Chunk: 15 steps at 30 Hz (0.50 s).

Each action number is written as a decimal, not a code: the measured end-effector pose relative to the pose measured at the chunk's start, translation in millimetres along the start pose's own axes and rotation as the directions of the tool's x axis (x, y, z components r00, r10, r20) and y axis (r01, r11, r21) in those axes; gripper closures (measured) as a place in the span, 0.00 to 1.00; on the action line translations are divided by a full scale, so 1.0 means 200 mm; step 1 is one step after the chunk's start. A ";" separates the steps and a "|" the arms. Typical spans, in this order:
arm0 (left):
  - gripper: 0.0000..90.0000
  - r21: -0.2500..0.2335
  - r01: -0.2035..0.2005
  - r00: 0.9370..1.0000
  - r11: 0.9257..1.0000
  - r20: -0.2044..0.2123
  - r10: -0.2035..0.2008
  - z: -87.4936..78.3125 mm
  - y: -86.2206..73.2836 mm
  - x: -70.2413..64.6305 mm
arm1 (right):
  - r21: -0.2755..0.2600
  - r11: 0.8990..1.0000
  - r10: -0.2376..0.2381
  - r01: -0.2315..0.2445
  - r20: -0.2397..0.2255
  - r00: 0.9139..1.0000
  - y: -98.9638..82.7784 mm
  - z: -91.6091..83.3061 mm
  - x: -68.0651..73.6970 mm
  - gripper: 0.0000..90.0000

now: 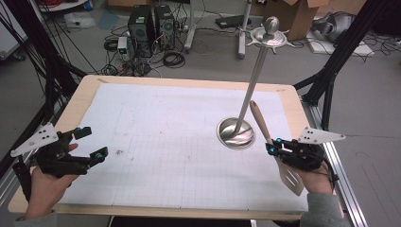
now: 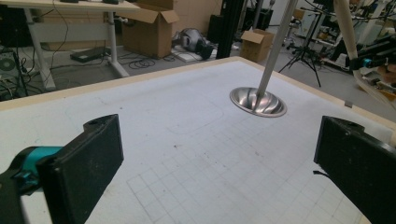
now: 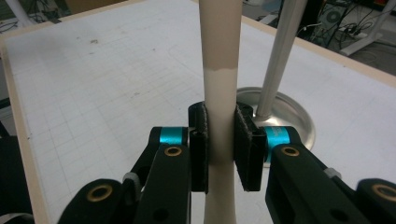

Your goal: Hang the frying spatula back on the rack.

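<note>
My right gripper (image 1: 271,145) clamps one wooden spatula (image 1: 278,150) near the single metal stand (image 1: 236,133); my left gripper (image 1: 91,143) gapes, holding nothing, far left.

Grey floor (image 1: 369,113) (cables (image 1: 172,59), boxes (image 2: 149,28)).

Even, soft indoor light; faint shadows; slight blur throughout.
</note>
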<state>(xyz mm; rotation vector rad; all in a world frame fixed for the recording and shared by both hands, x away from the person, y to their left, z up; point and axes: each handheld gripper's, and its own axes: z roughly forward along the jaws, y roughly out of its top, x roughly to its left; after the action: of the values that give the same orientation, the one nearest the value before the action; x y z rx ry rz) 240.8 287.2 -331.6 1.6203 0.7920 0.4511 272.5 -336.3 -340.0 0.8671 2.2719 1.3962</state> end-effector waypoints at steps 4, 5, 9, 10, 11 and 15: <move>0.02 0.000 -0.001 1.000 1.000 -0.001 0.001 0.00 0.00 0.00 | -0.008 1.000 0.000 0.000 -0.004 1.000 0.04 -0.04 -0.02 0.87; 0.02 0.002 -0.001 1.000 1.000 0.000 0.001 0.00 0.00 0.00 | -0.012 1.000 -0.001 0.001 -0.005 1.000 0.05 -0.05 -0.03 0.87; 0.02 0.006 -0.013 1.000 1.000 -0.006 0.013 0.00 0.01 -0.01 | -0.017 1.000 -0.004 0.004 0.004 1.000 0.08 -0.08 -0.04 0.87; 0.02 0.006 -0.017 1.000 1.000 -0.003 0.017 0.00 0.01 -0.02 | -0.019 1.000 -0.004 0.004 0.000 1.000 0.08 -0.09 -0.05 0.87; 0.02 0.005 -0.020 1.000 1.000 0.000 0.020 0.00 0.02 -0.02 | -0.021 1.000 -0.004 0.004 0.001 1.000 0.09 -0.09 -0.05 0.87; 0.02 0.007 -0.021 1.000 1.000 0.009 0.021 0.01 0.03 -0.04 | -0.028 1.000 -0.007 0.007 0.004 1.000 0.11 -0.11 -0.07 0.87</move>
<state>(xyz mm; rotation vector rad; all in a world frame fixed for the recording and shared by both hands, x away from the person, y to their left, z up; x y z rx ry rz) 238.0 281.0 -326.0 1.6377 0.7712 0.4557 276.5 -353.2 -310.2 0.8520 2.2448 1.4183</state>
